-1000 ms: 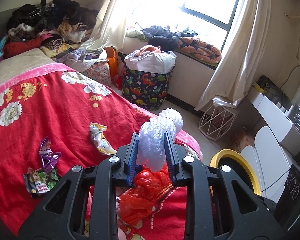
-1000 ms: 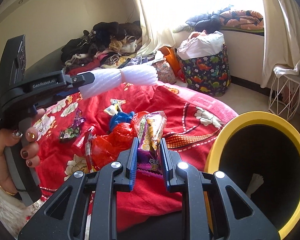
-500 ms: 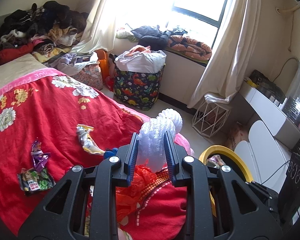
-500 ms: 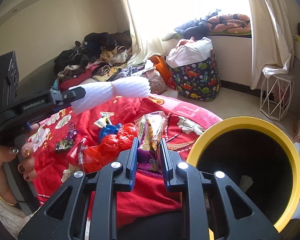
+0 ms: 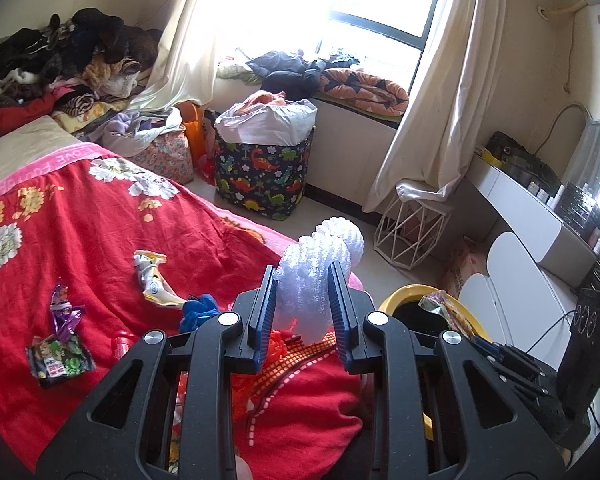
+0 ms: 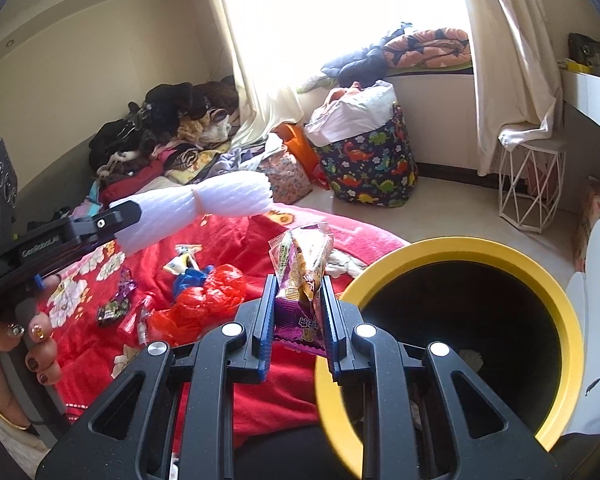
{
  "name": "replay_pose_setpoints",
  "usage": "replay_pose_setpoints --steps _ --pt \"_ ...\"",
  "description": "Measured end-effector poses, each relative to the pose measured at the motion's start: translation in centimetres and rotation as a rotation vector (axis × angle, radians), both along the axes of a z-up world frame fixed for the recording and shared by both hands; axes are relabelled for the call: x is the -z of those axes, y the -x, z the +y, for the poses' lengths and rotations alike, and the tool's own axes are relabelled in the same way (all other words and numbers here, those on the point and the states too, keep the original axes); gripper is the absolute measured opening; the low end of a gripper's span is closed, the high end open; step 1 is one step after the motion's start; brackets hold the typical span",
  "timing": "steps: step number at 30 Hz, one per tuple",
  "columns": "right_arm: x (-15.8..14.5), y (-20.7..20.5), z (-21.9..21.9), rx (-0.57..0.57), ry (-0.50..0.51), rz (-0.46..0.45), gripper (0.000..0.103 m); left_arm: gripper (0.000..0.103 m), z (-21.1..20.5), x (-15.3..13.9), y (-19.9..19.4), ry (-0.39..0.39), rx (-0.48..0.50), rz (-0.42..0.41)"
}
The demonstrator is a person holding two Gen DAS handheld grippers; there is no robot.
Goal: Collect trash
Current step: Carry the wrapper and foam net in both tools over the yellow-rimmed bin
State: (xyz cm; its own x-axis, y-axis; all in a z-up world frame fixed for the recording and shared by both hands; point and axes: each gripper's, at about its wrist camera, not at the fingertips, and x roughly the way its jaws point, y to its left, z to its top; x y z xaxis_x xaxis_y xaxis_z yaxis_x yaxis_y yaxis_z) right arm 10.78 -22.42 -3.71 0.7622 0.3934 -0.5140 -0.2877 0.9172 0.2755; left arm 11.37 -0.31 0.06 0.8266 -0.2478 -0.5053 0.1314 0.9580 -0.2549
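Observation:
My left gripper (image 5: 301, 280) is shut on a white foam net sleeve (image 5: 314, 276) that sticks out past its blue pads, above the red bedspread. In the right wrist view that same sleeve (image 6: 204, 204) juts from the left gripper (image 6: 120, 216) at the left. My right gripper (image 6: 298, 288) is shut on a purple snack wrapper (image 6: 302, 276), just left of the yellow-rimmed black bin (image 6: 496, 252). The bin rim (image 5: 404, 292) shows low right in the left wrist view. Loose on the bed lie a red plastic bag (image 6: 204, 304), a blue scrap (image 5: 198, 308) and several wrappers (image 5: 154, 280).
A dinosaur-print laundry bag (image 5: 264, 176) and a white wire stool (image 5: 410, 230) stand on the floor past the bed. A white desk (image 5: 532, 216) lines the right wall. Clothes are piled at the bed's head (image 5: 60, 64). A hand (image 6: 24, 344) grips the left handle.
Both grippers have moved right toward the bin with their loads. The bin's opening now fills more of the right wrist view, and more of the bed's trash shows in the left wrist view.

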Motion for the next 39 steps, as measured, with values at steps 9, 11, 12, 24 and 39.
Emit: replay_pose_setpoints --steps 9,11,12,24,39 --pt "-0.2 0.0 -2.1 0.050 -0.013 -0.004 0.020 0.020 -1.4 0.0 0.2 -0.006 0.025 0.000" --pt "-0.2 0.0 -2.7 0.064 -0.016 -0.006 0.020 0.020 -1.8 0.1 0.3 -0.007 0.031 0.001" --pt "-0.2 0.0 -3.0 0.071 -0.019 -0.006 0.020 0.020 -2.0 0.2 0.3 -0.009 0.036 0.002" --pt "-0.1 -0.1 -6.5 0.154 -0.043 -0.009 0.020 0.020 -4.4 0.4 0.5 -0.026 0.091 0.013" --pt "0.4 -0.1 -9.2 0.235 -0.057 -0.003 0.020 0.020 -7.0 1.1 0.7 -0.045 0.149 0.030"
